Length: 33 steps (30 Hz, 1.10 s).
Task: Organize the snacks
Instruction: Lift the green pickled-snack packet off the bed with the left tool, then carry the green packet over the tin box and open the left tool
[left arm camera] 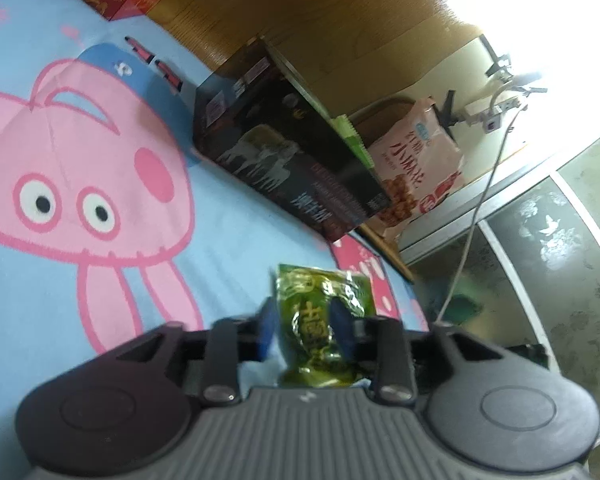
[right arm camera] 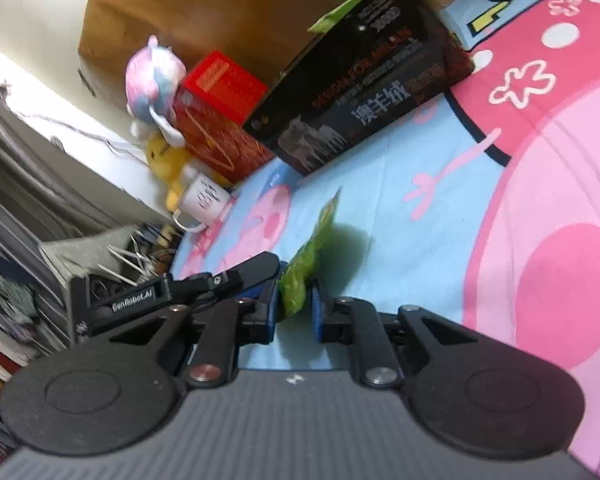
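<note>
Open blanket (left arm camera: 228, 240) lies ahead up to the black box (left arm camera: 284, 156) (headboard (left arm camera: 300, 12) just behind it).

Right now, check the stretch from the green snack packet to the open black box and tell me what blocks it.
Nothing visible blocks it. The left hand-held gripper holds the green snack packet, and only bare cartoon bedsheet lies between it and the black box.
</note>
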Each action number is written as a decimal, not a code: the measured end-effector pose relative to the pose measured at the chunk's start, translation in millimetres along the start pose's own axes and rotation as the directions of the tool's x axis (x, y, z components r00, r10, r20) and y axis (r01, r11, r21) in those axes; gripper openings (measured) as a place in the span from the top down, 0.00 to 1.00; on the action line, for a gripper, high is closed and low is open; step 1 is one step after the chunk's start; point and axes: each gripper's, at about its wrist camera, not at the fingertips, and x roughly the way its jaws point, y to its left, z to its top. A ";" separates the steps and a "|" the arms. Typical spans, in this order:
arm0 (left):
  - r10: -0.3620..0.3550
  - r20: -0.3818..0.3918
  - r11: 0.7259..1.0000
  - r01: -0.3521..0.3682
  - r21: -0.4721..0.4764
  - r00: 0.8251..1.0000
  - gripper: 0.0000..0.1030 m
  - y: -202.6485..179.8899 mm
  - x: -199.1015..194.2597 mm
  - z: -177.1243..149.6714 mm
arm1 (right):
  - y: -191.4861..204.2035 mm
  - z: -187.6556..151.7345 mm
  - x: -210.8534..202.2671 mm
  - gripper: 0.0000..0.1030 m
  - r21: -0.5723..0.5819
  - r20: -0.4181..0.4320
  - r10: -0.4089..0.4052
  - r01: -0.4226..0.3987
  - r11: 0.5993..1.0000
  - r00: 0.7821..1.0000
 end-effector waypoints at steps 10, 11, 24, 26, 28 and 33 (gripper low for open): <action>-0.118 -0.046 0.992 0.116 -0.050 0.992 0.55 -14.8 2.2 4.9 | -3.3 12.9 -11.1 0.84 0.122 0.053 0.154 -0.159 0.980 0.987; -0.129 -0.048 0.991 0.127 -0.052 0.990 0.57 -16.9 3.8 9.2 | -2.3 17.3 -10.8 0.84 0.123 0.057 0.160 -0.166 0.978 0.985; 0.078 0.077 0.986 -0.088 0.138 0.994 0.58 -62.1 53.6 121.5 | 34.9 125.0 41.1 0.83 -0.047 0.140 0.026 -0.020 0.999 0.990; 0.139 0.098 0.978 -0.152 0.145 0.985 0.59 -61.2 61.3 129.9 | 38.7 135.6 57.2 0.79 -0.086 0.133 -0.036 0.047 0.995 0.990; 0.178 0.124 0.969 -0.196 0.150 0.976 0.58 -62.6 62.3 131.2 | 46.8 137.9 68.9 0.77 -0.144 0.127 -0.114 0.132 0.981 0.985; 0.222 0.177 0.940 -0.259 0.222 0.959 0.58 -75.0 51.1 118.4 | 63.3 117.2 53.5 0.65 -0.291 0.208 -0.154 0.212 0.933 0.966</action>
